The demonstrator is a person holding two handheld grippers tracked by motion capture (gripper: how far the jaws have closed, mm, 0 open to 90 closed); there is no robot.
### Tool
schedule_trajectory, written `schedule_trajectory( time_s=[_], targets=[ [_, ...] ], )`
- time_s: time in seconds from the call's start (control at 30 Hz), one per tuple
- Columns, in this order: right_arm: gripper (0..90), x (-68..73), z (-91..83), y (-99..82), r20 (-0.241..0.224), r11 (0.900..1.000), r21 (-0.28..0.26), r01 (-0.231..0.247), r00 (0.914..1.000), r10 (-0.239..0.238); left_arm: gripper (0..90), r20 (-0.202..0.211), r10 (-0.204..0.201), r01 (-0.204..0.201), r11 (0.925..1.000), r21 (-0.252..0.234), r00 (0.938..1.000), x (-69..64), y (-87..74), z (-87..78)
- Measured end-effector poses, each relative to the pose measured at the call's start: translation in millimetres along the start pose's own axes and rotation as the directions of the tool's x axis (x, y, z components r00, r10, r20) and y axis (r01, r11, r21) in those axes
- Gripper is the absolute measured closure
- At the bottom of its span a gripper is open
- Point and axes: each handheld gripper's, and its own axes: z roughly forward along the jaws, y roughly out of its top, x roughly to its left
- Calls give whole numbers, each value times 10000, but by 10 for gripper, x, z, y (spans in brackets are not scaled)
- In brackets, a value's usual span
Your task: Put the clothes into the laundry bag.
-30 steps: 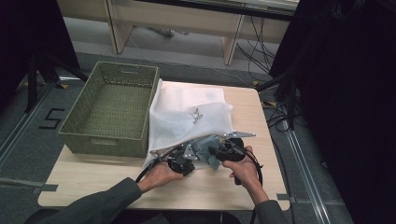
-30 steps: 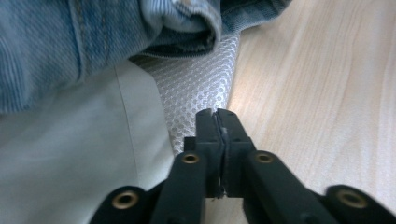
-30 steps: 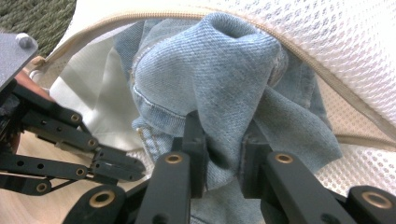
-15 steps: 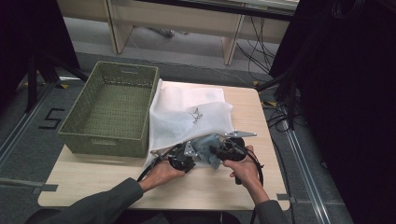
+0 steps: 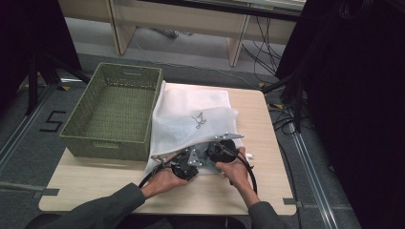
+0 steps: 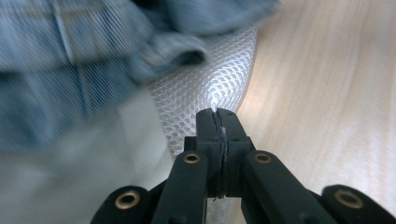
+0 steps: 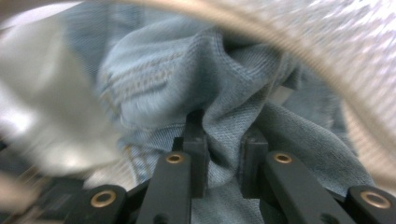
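A white mesh bag (image 5: pixel 191 114) lies on the wooden table (image 5: pixel 267 186), its near end open towards the person. In the left gripper view my left gripper (image 6: pixel 217 112) is shut on the mesh bag's (image 6: pixel 205 88) thin edge, after the jaws have just been closing, and blue denim cloth (image 6: pixel 70 56) bunches beyond it. My right gripper (image 7: pixel 224 128) is shut on a fold of the denim (image 7: pixel 154 84), under the bag's mesh and rim. From above, the left gripper (image 5: pixel 187 160) and right gripper (image 5: pixel 217 149) sit side by side at the bag's mouth.
A green woven basket (image 5: pixel 131 70) stands at the table's left, touching the bag's side. Black cables loop from both grippers over the table's front edge. Bare tabletop lies right of the bag and along the front. Table legs and cables are on the floor beyond.
The right hand has shifted a little towards the left hand at the bag's mouth. The left hand, bag and basket stay where they were.
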Motion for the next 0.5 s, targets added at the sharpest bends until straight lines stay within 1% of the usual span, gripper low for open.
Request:
schedule_trajectory(
  time_s=[0.03, 0.07, 0.1, 0.13, 0.17, 0.2, 0.23, 0.27, 0.3, 0.33, 0.37, 0.4, 0.43, 0.47, 0.5],
  targets=[
    [785, -28, 30, 23, 140, 10000, -76, -55, 9999, 56, 880, 130, 159, -161, 9998, 134, 9998, 14, -6, -14],
    [785, -83, 86, 49, 377, 9994, -344, -9, 9993, 21, 880, 86, -192, 192, 9998, -33, 9998, -8, -20, -5],
    [786, -103, 113, 91, 450, 9982, -281, -533, 9975, 546, 880, 27, -220, 220, 9998, -24, 9998, -16, -25, -11],
    [785, -157, 164, 121, 513, 9971, -462, -603, 9967, 627, 880, 28, 12, -12, 10000, 15, 10000, -6, -22, -21],
    [785, -216, 193, 152, 757, 9974, -516, -509, 9956, 547, 879, 84, -206, 206, 9998, 7, 9998, -18, -29, -20],
    [785, -276, 234, 187, 1144, 9962, -828, -253, 9928, 348, 879, 137, 38, -40, 9999, 165, 9999, -7, -33, -36],
    [785, -313, 245, 212, 1389, 9961, -830, -308, 9894, 421, 879, 122, 135, -137, 9998, 154, 9998, -5, -35, -41],
    [782, -356, 265, 233, 1319, 9943, -941, -510, 9892, 632, 877, 134, 108, -110, 9998, 165, 9999, -3, -37, -42],
    [778, -392, 267, 232, 1417, 9948, -956, -356, 9887, 490, 876, 196, -256, 256, 9997, -16, 9995, -12, -41, -30],
    [768, -381, 251, 236, 1354, 9935, -900, -698, 9874, 816, 874, 233, -306, 308, 9995, -76, 9993, -1, -40, -26],
    [751, -393, 229, 223, 1447, 9955, -925, -228, 9888, 361, 873, 298, -302, 302, 9995, 5, 9991, 12, -42, -33],
    [726, -366, 191, 223, 1426, 9957, -912, -149, 9894, 278, 871, 347, -380, 381, 9993, -28, 9987, 19, -44, -32],
    [694, -330, 130, 224, 1301, 9970, -753, -164, 9912, 261, 869, 520, -211, 206, 9997, 101, 9984, 36, -44, -37],
    [654, -303, 82, 208, 1103, 9981, -616, -90, 9938, 158, 867, 445, -235, 231, 9997, 105, 9987, 37, -43, -41],
    [611, -251, -8, 182, 772, 9995, -256, -166, 9968, 186, 866, 373, -479, 480, 9988, -15, 9982, 28, -45, -32]
  ],
)
